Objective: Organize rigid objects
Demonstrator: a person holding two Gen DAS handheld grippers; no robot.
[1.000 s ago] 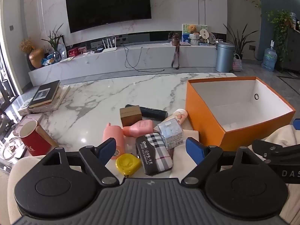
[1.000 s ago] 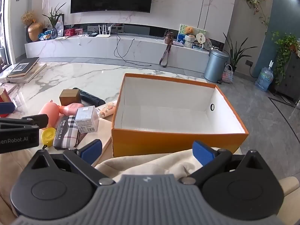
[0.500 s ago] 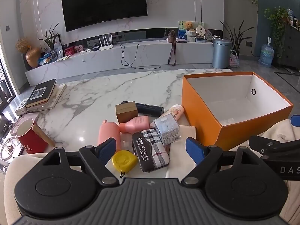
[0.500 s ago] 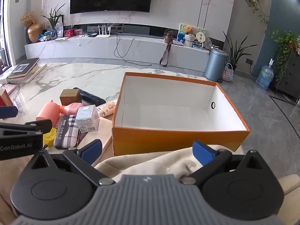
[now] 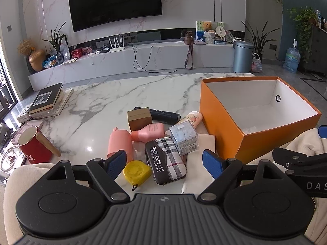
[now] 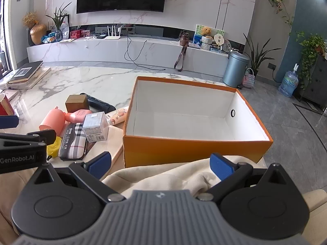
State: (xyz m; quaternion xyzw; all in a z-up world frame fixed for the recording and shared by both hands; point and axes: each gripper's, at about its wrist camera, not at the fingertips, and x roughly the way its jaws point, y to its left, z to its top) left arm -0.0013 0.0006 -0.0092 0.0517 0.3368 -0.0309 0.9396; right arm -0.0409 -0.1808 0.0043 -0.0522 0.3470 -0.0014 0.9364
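Both grippers idle, jaws apart, nothing held.

The left gripper [image 5: 164,162] hovers over the clutter on the counter [image 5: 122,96]: plaid case [image 5: 165,161], yellow tape [image 5: 137,172], clear cube [image 5: 184,137], pink bottle [image 5: 148,131], brown block [image 5: 139,118]. The right gripper [image 6: 160,163] faces the orange box [image 6: 184,149] (empty), just right of the clutter.

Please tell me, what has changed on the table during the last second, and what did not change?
Only the left gripper drew back slightly, open and empty. The plaid case, yellow tape measure and orange box stayed put; the right gripper stayed open.
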